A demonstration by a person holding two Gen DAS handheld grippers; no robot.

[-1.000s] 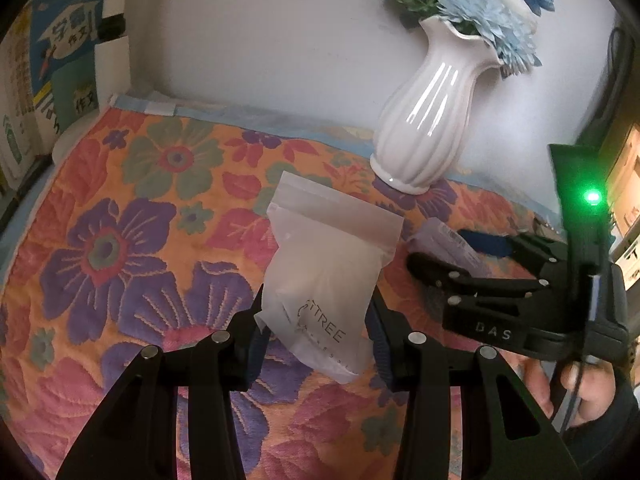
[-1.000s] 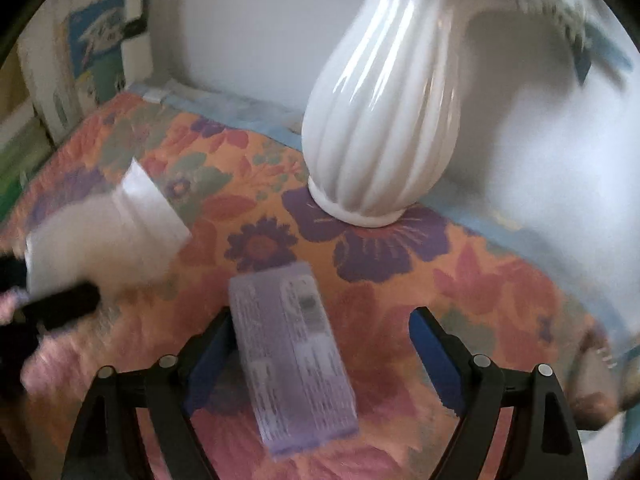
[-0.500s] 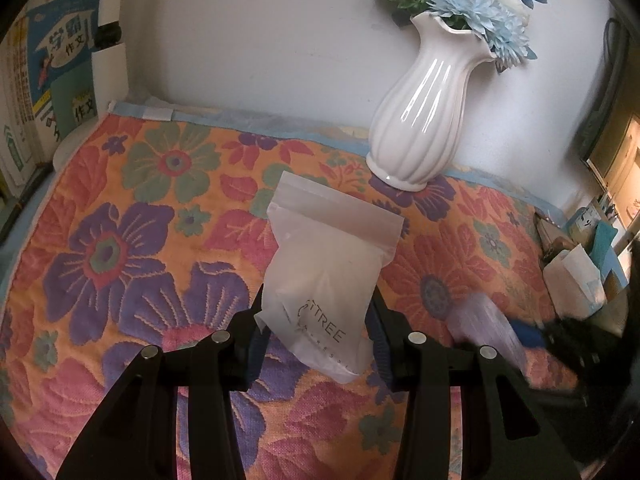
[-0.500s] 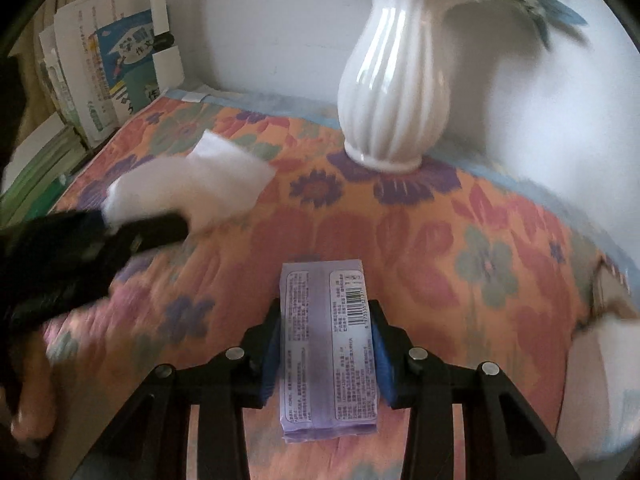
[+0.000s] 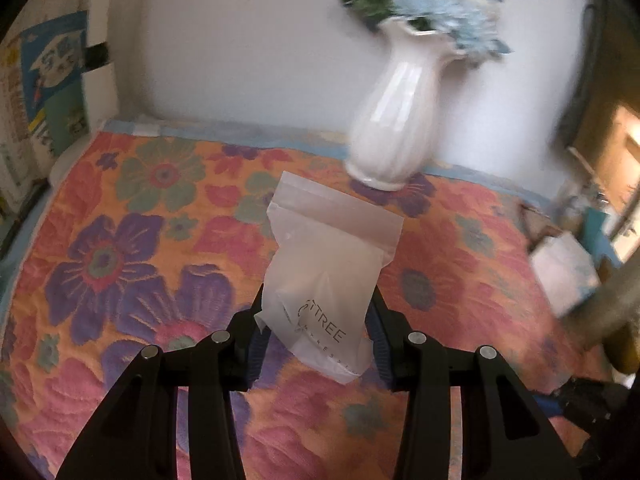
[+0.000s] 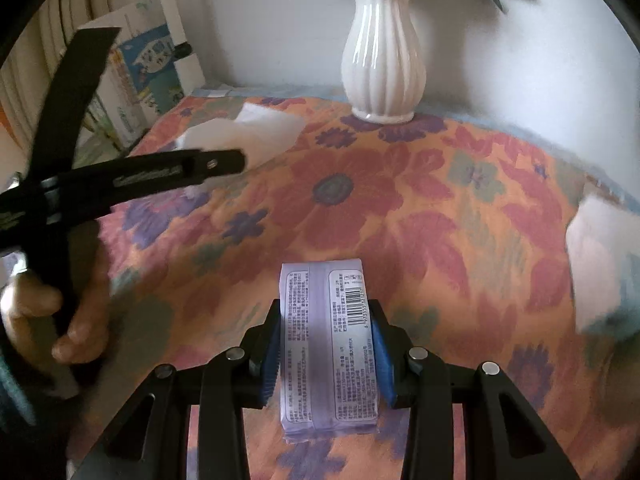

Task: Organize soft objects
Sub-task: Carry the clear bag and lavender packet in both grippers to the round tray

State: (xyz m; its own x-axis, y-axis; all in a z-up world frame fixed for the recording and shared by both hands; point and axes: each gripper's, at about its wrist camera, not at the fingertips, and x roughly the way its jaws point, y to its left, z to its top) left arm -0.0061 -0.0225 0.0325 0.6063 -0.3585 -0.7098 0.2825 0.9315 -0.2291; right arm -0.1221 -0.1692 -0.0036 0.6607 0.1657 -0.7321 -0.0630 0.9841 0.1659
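My left gripper [image 5: 316, 336] is shut on a frosted white zip pouch [image 5: 328, 264] printed "TREE" and holds it upright above the floral cloth [image 5: 120, 272]. My right gripper [image 6: 326, 354] is shut on a purple tissue pack [image 6: 326, 344] with a barcode label, held above the cloth [image 6: 440, 240]. In the right wrist view the left gripper [image 6: 212, 164] and its pouch [image 6: 248, 136] show at the left, with the hand that holds it.
A white ribbed vase [image 5: 396, 120] with blue flowers stands at the back by the wall [image 6: 382, 52]. Books lean at the left edge [image 5: 52, 92]. A white tissue packet [image 6: 604, 264] lies at the right edge [image 5: 564, 276].
My right gripper closed on the purple tissue pack, lifted it and drew back from the vase. My left gripper kept hold of the pouch and pulled back a little.
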